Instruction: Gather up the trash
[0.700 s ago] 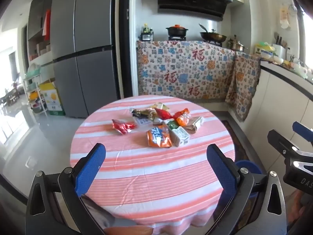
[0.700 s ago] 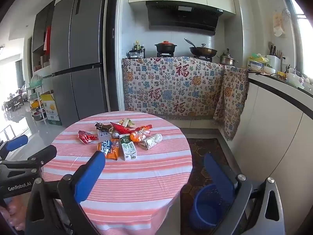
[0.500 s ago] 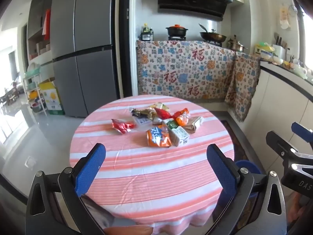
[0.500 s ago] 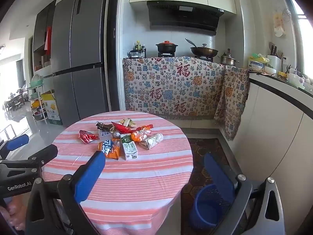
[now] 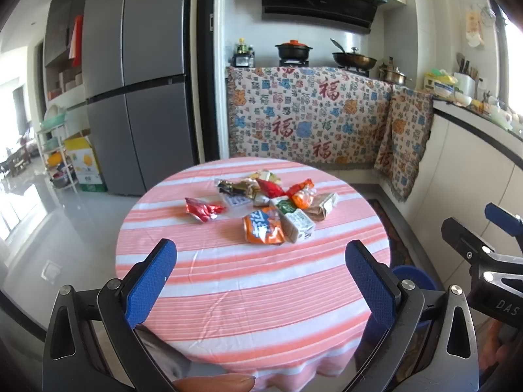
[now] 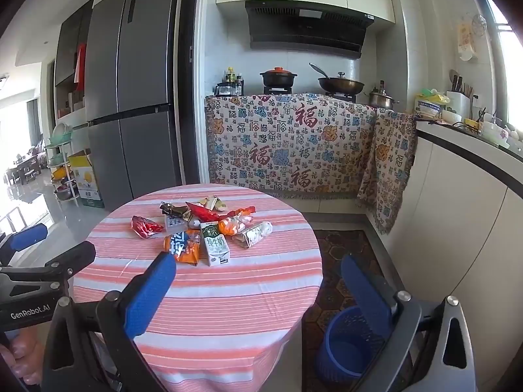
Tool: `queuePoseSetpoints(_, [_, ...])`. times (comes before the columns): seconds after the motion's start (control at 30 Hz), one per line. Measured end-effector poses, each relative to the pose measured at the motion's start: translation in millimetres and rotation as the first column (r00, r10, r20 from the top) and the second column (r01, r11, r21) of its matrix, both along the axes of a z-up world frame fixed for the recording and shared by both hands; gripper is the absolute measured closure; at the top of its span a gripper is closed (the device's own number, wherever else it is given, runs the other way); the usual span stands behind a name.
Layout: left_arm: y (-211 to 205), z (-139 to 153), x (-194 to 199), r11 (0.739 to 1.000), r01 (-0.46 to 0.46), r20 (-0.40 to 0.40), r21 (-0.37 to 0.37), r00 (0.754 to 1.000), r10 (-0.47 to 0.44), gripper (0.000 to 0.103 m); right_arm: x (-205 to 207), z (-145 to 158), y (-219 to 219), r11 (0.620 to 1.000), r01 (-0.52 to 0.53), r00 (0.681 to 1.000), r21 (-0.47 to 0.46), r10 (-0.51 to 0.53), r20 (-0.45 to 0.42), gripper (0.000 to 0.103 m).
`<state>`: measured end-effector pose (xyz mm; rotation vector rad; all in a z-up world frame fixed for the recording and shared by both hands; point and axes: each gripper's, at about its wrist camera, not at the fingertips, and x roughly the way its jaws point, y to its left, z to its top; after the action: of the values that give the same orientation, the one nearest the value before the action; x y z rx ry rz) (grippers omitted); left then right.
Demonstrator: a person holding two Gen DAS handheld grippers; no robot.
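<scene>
Right now both grippers hang in the air on the near side of a round table [image 5: 228,294] covered with a pink and white striped cloth. The left gripper [image 5: 261,274] has its blue pads spread wide with nothing between them, and the right gripper [image 6: 258,289] is just as wide and just as empty. Neither touches the cloth or anything on it.

The trash sits in a loose heap on the far half of the table, well apart from both grippers. Nearest is an orange snack bag [image 5: 263,228], touching a small milk carton [image 5: 299,225] on its right. A crumpled red wrapper [image 5: 202,209] lies a little apart on the left of the heap. Farther back are a red packet [image 5: 269,187], a dark foil wrapper [image 5: 228,187] and a clear bag with something orange inside [image 5: 302,197], with a brown paper packet [image 5: 323,207] on the right edge of the heap.

On the floor to the right of the table, near its edge, stands a blue bin [image 6: 346,343]; the right wrist view shows it behind the right gripper's right finger.

Beyond the table a grey fridge [image 5: 137,81] stands on the far left, and a patterned cloth [image 5: 310,117] hangs over the far counter, where a black pot [image 5: 293,49] and a pan [image 5: 354,59] sit.
</scene>
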<state>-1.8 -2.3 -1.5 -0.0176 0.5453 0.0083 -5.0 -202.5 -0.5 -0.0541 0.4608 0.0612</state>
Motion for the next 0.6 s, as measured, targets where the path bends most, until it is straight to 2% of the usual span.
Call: queuePoseSetpoints(0.6, [-14, -4, -6, 1.0, 0.013, 0.001, 0.002, 1.0, -0.013, 0.0, 0, 4, -1, 1.0, 0.001, 1.0, -0.004, -0.001, 0.001, 0.0])
